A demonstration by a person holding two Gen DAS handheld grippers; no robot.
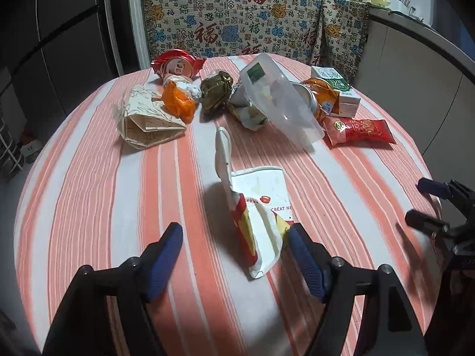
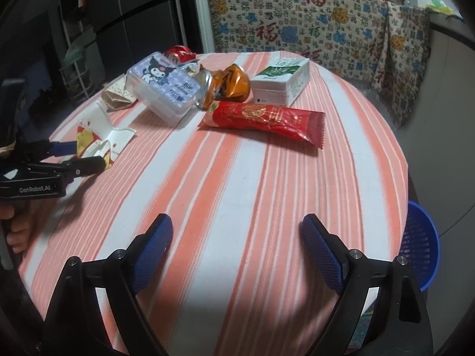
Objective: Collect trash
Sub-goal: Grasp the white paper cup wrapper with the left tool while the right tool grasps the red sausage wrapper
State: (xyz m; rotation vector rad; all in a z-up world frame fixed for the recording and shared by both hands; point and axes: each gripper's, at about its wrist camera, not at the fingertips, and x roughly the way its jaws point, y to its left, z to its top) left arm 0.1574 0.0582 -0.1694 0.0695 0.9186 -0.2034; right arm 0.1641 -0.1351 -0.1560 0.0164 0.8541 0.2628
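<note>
A torn white, red and yellow paper carton (image 1: 258, 216) lies on the striped table, partly between the fingers of my open left gripper (image 1: 234, 243); the jaws stand wide around it, the right pad close to its edge. It also shows in the right wrist view (image 2: 101, 139) beside the left gripper (image 2: 78, 155). My right gripper (image 2: 237, 243) is open and empty above bare cloth near the table's front. A red snack wrapper (image 2: 264, 118) lies ahead of it. Crushed cans (image 1: 317, 98), a clear plastic box (image 1: 279, 101) and a green-white carton (image 2: 282, 81) lie further back.
A blue mesh basket (image 2: 418, 246) stands below the table's right edge. More trash sits at the far side: a beige paper bag (image 1: 145, 121), an orange wrapper (image 1: 178, 101), a red crushed can (image 1: 178, 62). A patterned cloth (image 1: 237, 17) hangs behind the striped table (image 1: 89, 192).
</note>
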